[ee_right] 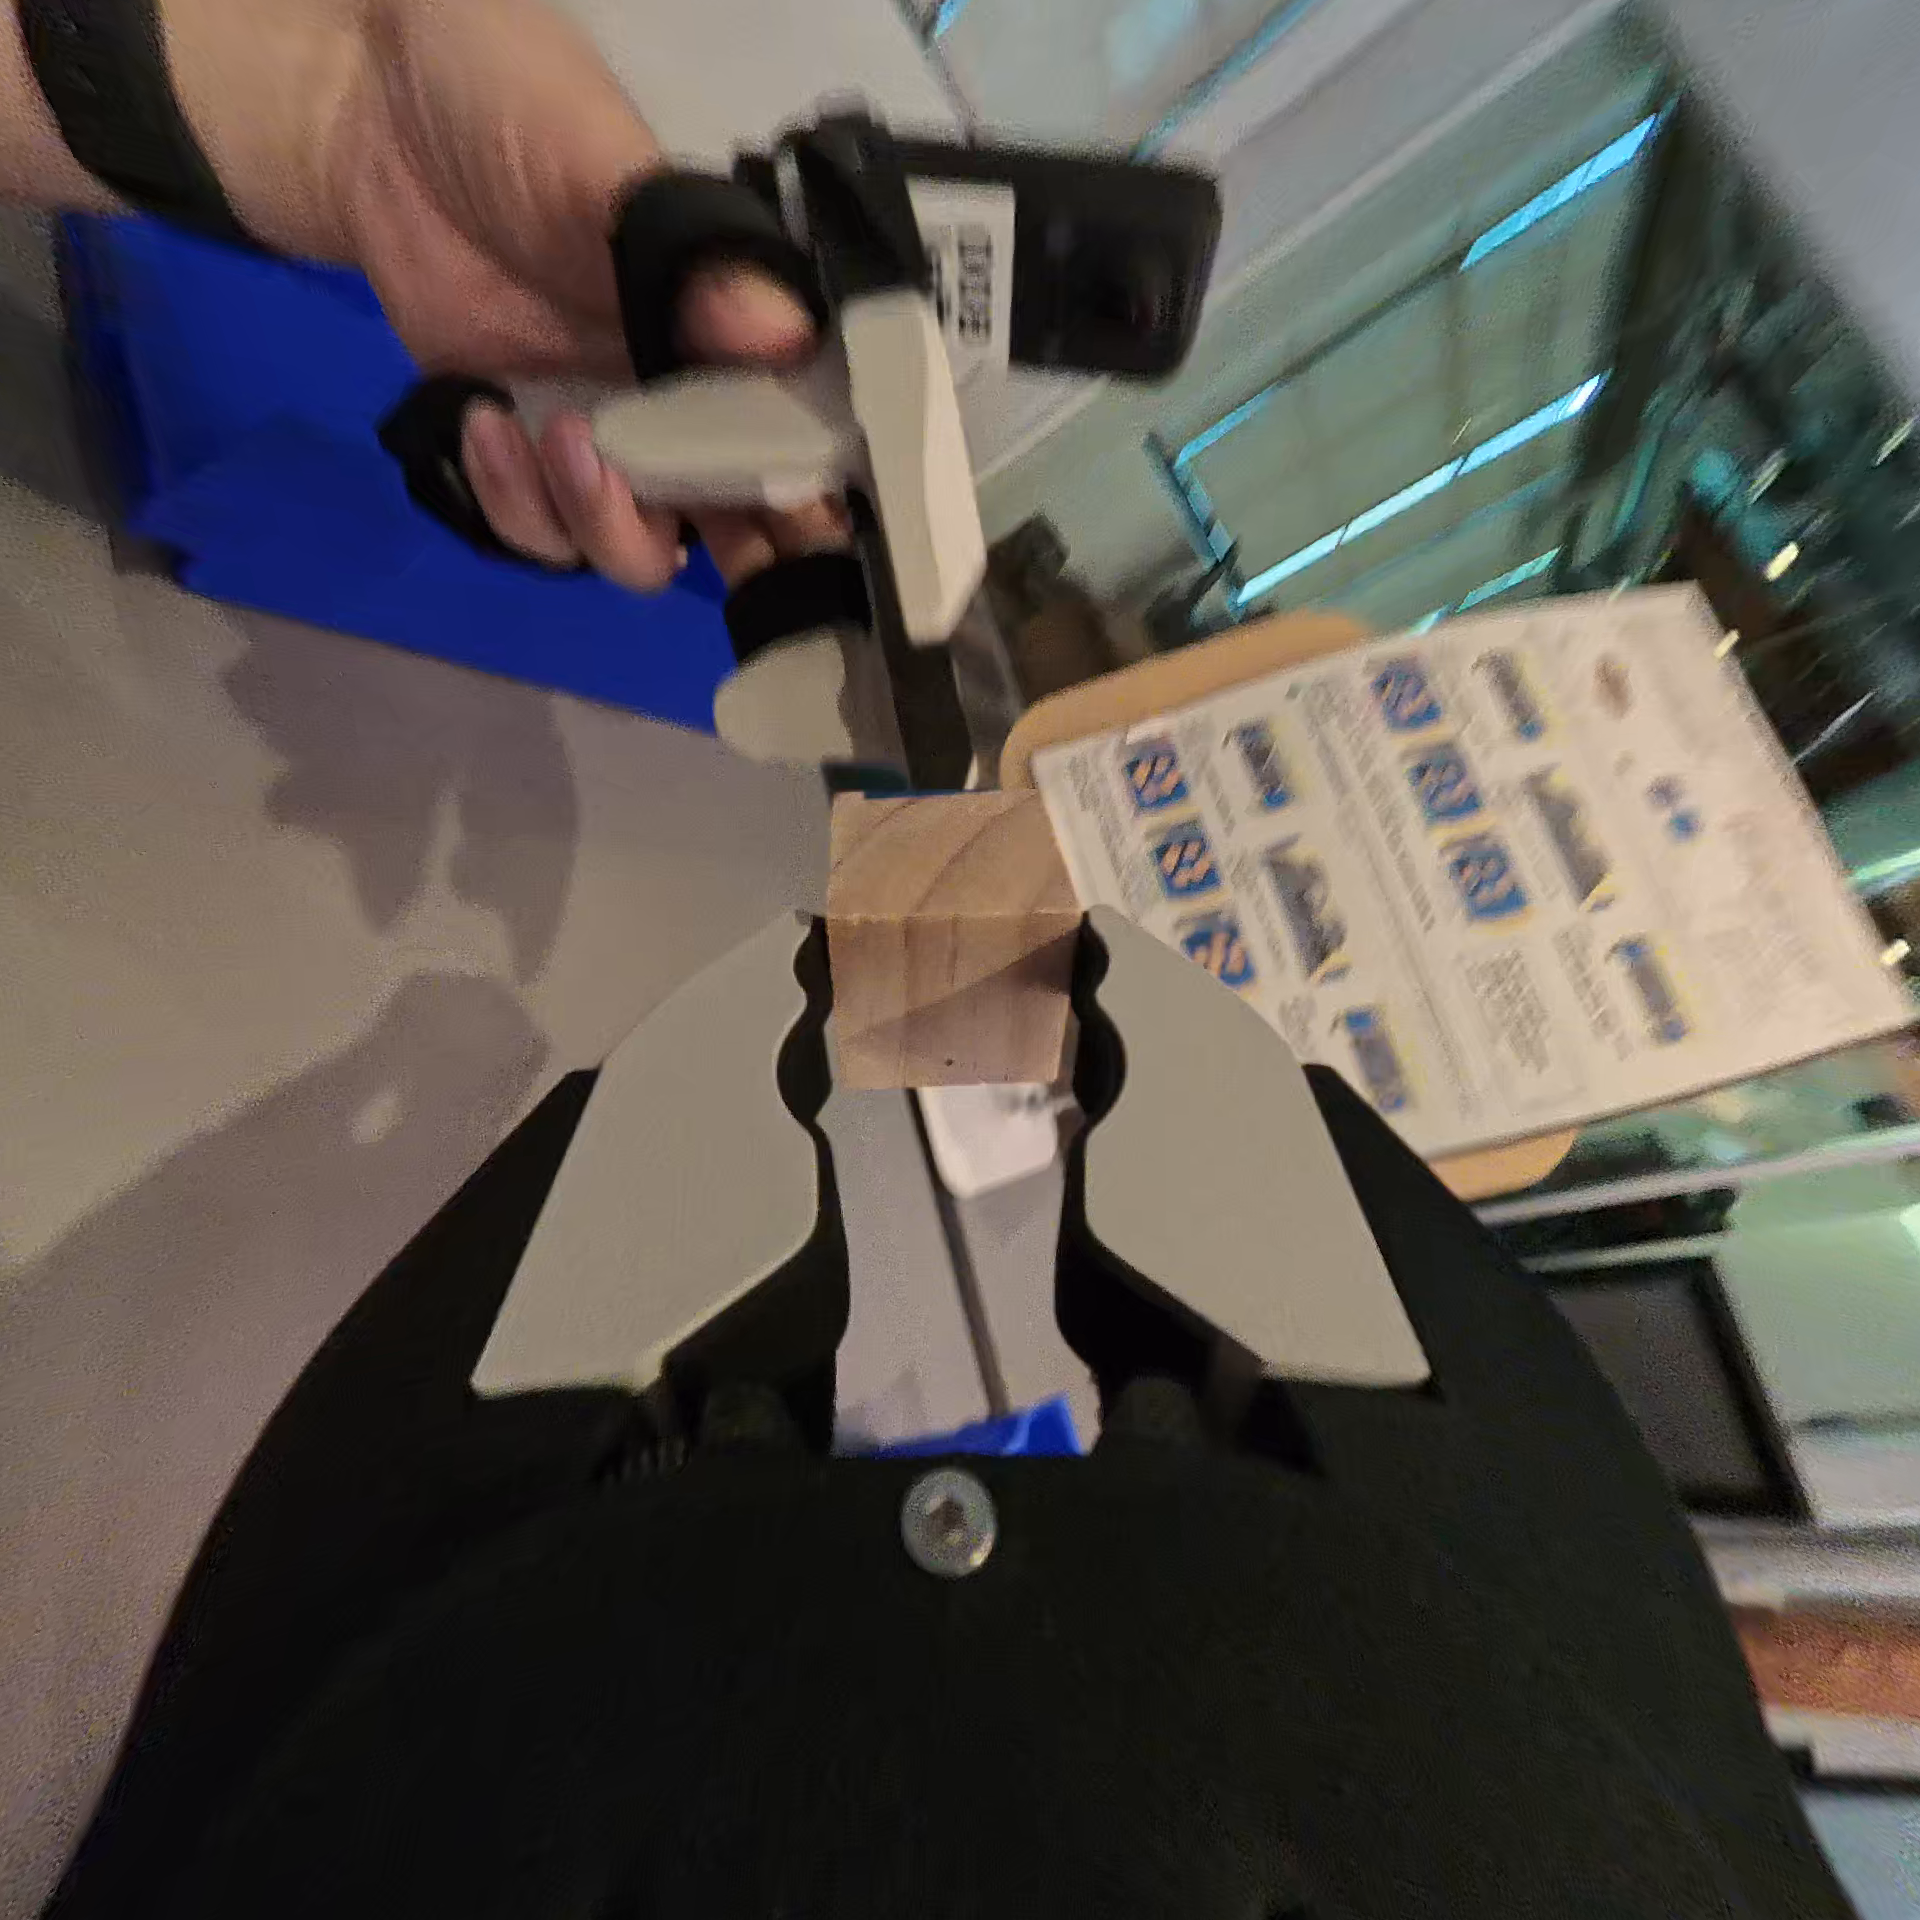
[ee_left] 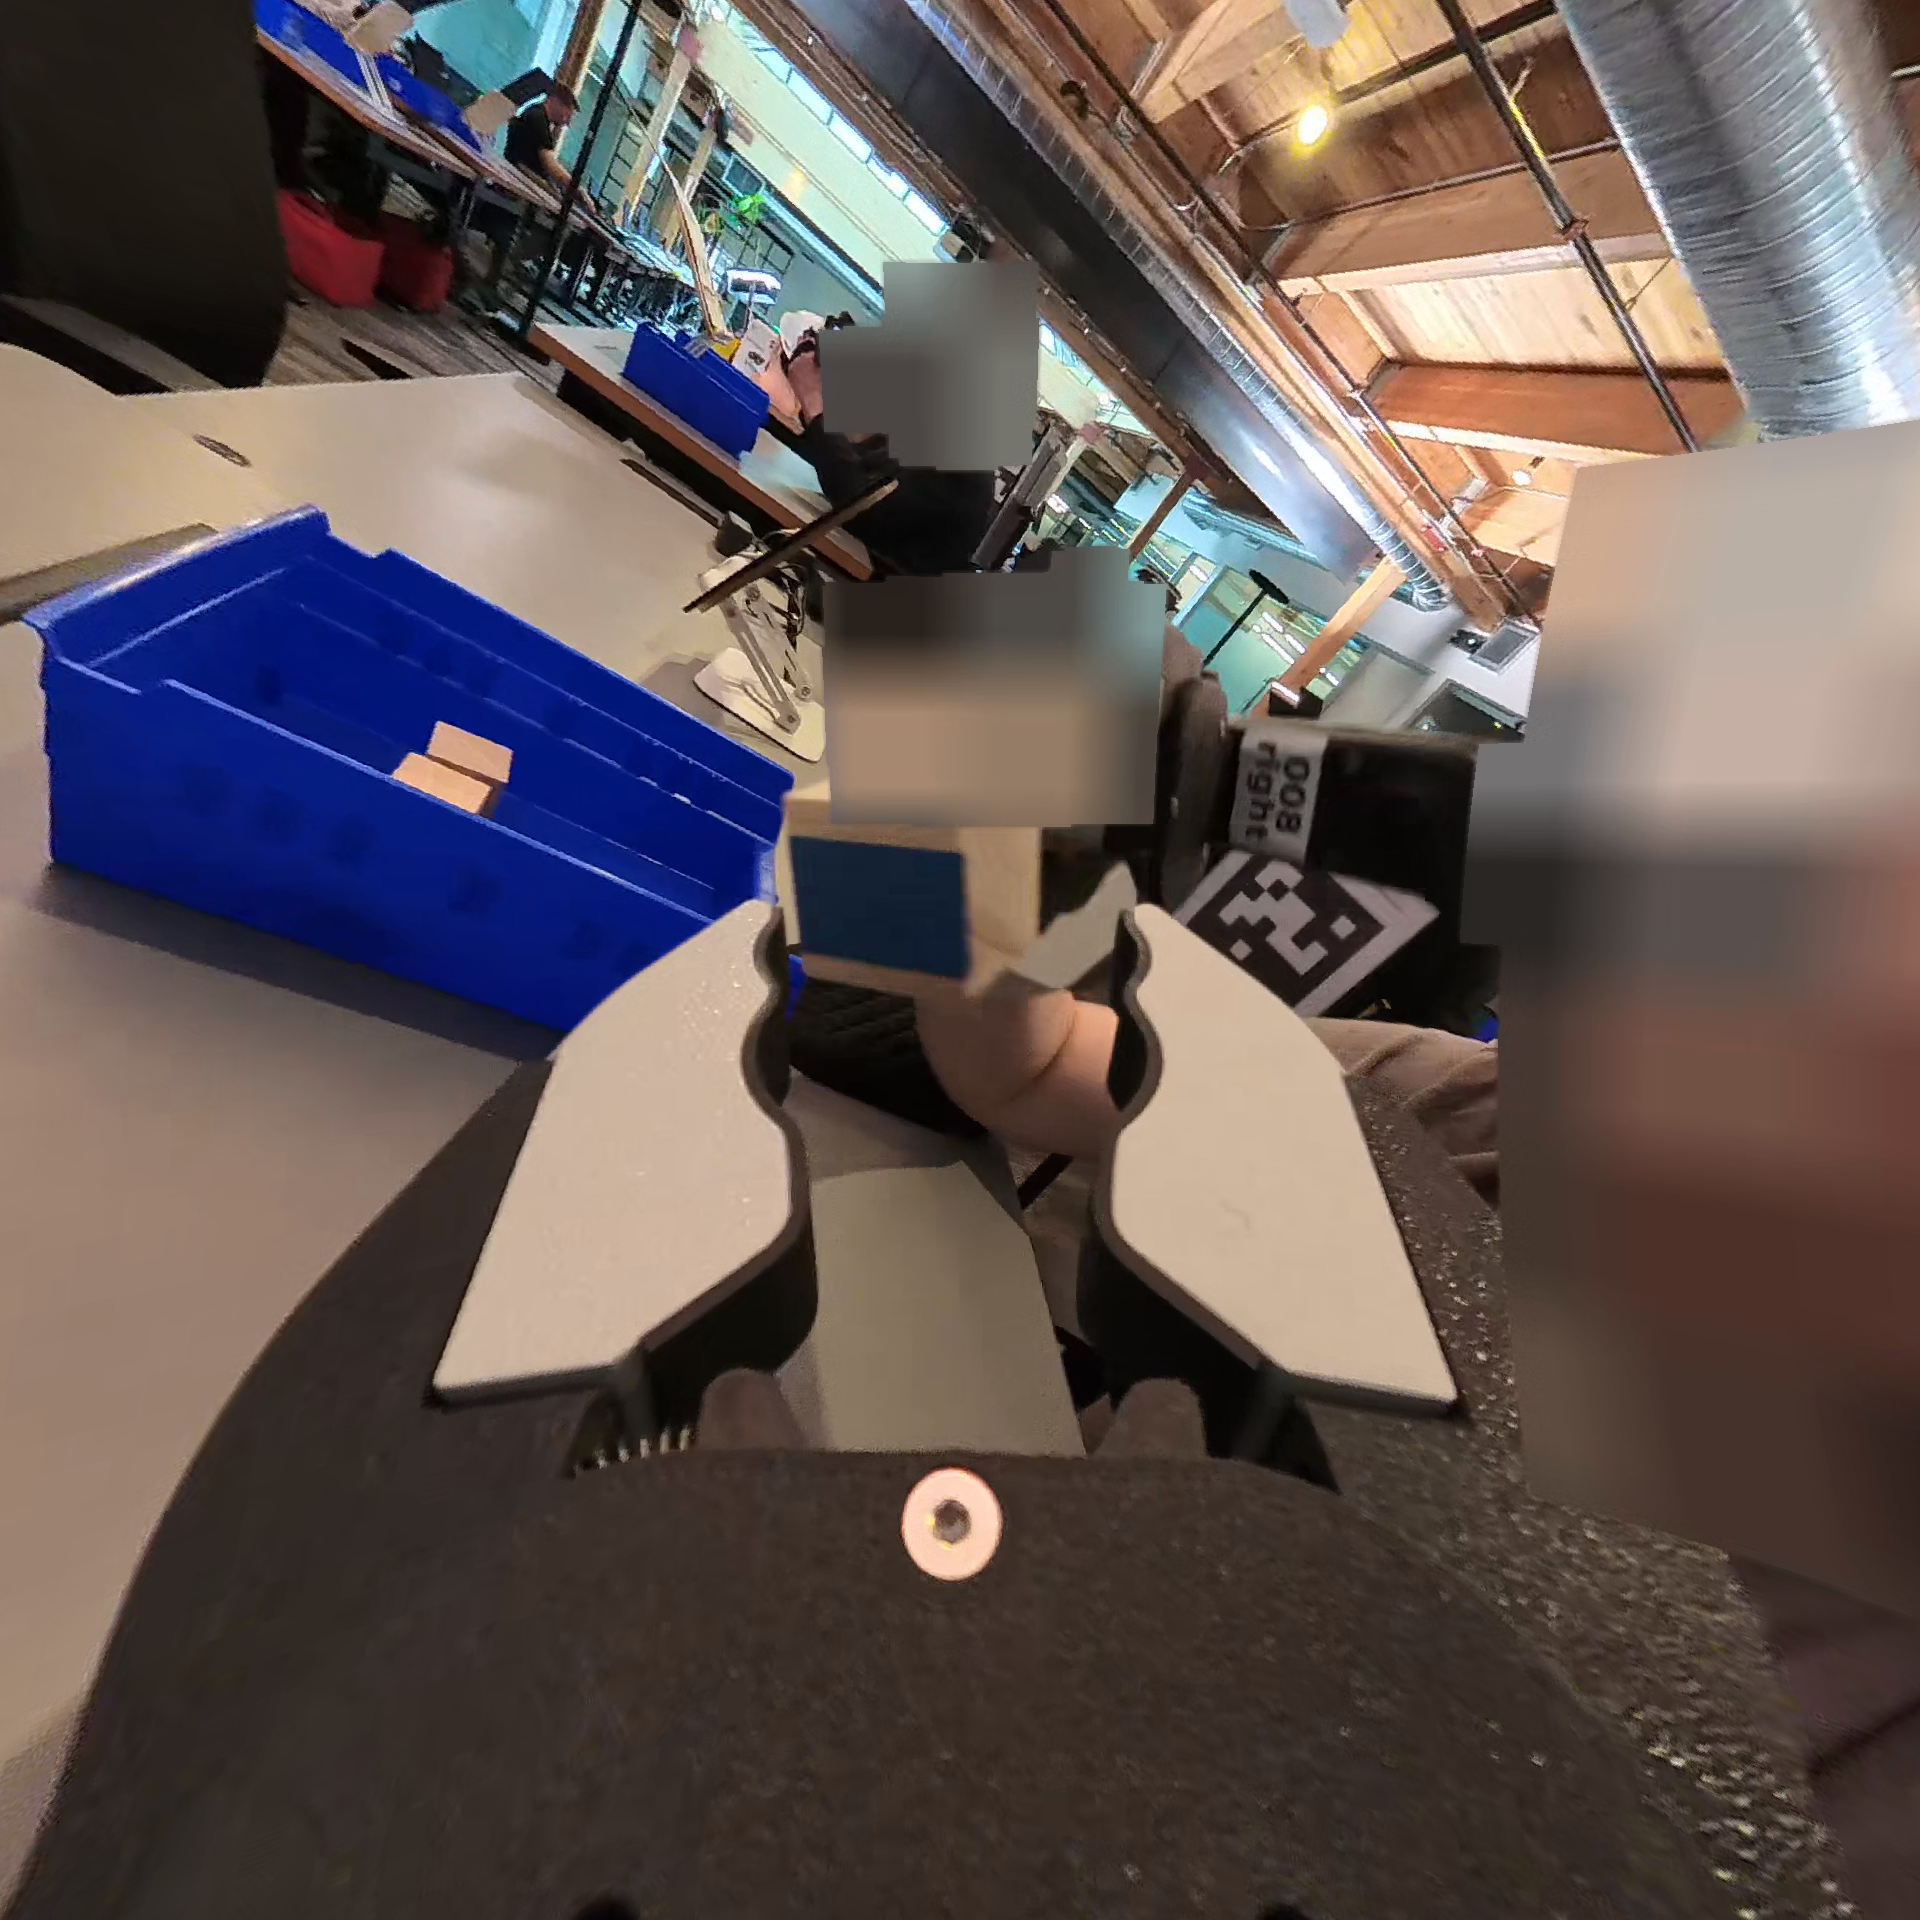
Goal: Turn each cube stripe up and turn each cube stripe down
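Note:
My right gripper [ee_right: 951, 935] is shut on a plain-sided wooden cube [ee_right: 951, 997] and holds it in the air above the grey table. In the left wrist view the same cube [ee_left: 904, 904] shows a blue stripe face turned toward my left gripper. My left gripper [ee_left: 948, 930] is open, its tips just at the cube's near face, not closed on it. One finger [ee_left: 1081, 940] of the right gripper shows beside the cube. The left gripper's finger [ee_right: 920, 488], held by a hand, shows edge-on beyond the cube.
A blue bin [ee_left: 312, 831] stands on the grey table [ee_left: 260, 1195] at the left, with two wooden cubes [ee_left: 457, 774] inside. It also shows in the right wrist view [ee_right: 260, 468]. A printed sheet on a board [ee_right: 1455, 852] stands at the right. People sit at the tables behind.

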### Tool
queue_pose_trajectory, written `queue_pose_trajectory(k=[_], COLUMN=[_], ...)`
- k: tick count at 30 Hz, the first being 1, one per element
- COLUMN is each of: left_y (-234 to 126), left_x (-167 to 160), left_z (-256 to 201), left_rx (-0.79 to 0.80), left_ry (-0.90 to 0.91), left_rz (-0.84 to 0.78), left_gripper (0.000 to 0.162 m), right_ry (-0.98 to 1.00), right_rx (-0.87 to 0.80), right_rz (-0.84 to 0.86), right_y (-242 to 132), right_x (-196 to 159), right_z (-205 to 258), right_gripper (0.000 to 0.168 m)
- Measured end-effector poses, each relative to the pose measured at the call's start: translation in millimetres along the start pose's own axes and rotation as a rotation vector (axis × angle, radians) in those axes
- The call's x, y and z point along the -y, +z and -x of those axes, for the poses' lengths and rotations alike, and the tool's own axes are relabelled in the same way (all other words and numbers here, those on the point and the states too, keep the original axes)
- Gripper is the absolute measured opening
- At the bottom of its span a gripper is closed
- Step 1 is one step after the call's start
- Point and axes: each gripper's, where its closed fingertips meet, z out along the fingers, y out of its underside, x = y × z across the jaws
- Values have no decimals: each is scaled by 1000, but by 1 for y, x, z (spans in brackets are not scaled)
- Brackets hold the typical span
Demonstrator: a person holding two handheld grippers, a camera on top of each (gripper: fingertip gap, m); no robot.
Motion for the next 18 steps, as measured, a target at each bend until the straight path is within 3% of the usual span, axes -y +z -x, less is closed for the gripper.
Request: queue_pose_trajectory(k=[1,5,11,13,18], left_y=[-2,-6,-2,0,-1], left_x=[1,1,-6,-10,-9], left_z=[0,1,2,1,-5], left_rx=[1,17,15,16,25], left_ry=[2,11,3,10,45], left_rz=[1,16,57,78,86], left_gripper=[58,54,49,48,47], right_ry=[22,71,155,223,692], right_rx=[18,48,66,97,192], right_rz=[62,253,345,503,908], right_y=[-2,-11,-19,-36,-97], right_x=[-11,-46,-71,-103,-217], right_z=[-2,-10,-18,-19,-9], right_gripper=[45,45,45,45,45])
